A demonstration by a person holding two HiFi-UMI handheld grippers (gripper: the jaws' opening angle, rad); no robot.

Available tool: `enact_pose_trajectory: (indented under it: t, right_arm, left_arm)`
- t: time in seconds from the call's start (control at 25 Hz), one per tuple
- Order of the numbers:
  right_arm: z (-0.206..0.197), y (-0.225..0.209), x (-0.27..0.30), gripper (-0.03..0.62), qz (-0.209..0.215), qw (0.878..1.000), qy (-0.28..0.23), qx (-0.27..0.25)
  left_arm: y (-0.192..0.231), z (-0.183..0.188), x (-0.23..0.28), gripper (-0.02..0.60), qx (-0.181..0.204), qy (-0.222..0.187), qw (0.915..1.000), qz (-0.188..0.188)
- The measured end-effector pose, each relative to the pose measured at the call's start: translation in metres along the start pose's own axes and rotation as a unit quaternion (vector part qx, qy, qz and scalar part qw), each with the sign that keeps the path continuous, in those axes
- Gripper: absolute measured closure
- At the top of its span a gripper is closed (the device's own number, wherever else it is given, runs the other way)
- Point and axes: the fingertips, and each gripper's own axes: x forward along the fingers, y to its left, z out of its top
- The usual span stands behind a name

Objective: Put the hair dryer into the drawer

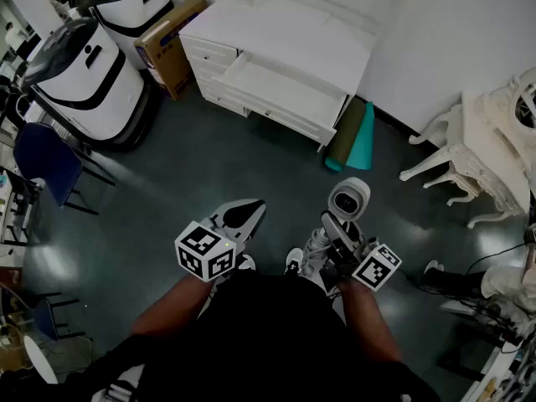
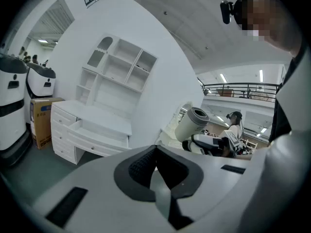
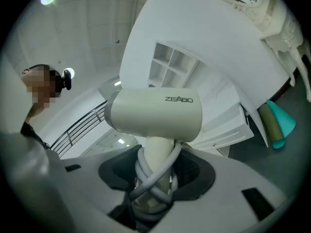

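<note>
**Hair dryer in hand, drawer across the floor**

The right hand-held gripper (image 3: 155, 178) pinches the hair dryer (image 3: 155, 113) by its handle, barrel up. The grey cord (image 3: 146, 171) is wound around that handle, inside the grip. The left hand-held gripper (image 2: 155, 164) is pressed together with nothing in it. The drawer (image 1: 276, 90) stands pulled out of the white dresser (image 1: 327, 44), well apart from the person, with dark floor between.

The likeliest trouble is the grip itself. The pads seem to bear on the cord loops as well as the handle, so the top-heavy dryer could twist or slide during the walk. A loop working loose could also catch on the drawer front on the way in.

The drawer looks shallow. If the dryer goes in upright, the barrel may stick above the rim and stop the drawer from closing, so laying it flat seems safer. The rolled mats (image 1: 352, 136) just beside the dresser crowd that side of the approach.

The barrel reads "ZEABO" in the right gripper view. The cardboard box (image 1: 172, 44) beside the dresser carries print too small to read.
</note>
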Motion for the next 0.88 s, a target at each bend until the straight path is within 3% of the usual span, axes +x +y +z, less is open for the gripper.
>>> enact_pose_trajectory:
  t: [0.68, 0.88]
  right_arm:
    - [0.0055, -0.0049, 0.0065, 0.384, -0.001, 1.0, 0.004, -0.001]
    - [0.0087, 0.0012, 0.0072, 0.384, 0.025, 1.0, -0.002, 0.007]
  left_arm:
    - [0.0027, 0.0079, 0.0065, 0.577, 0.003, -0.003, 1.0, 0.0]
    - [0.0038, 0.0074, 0.0089, 0.577, 0.002, 0.0, 1.0, 0.0]
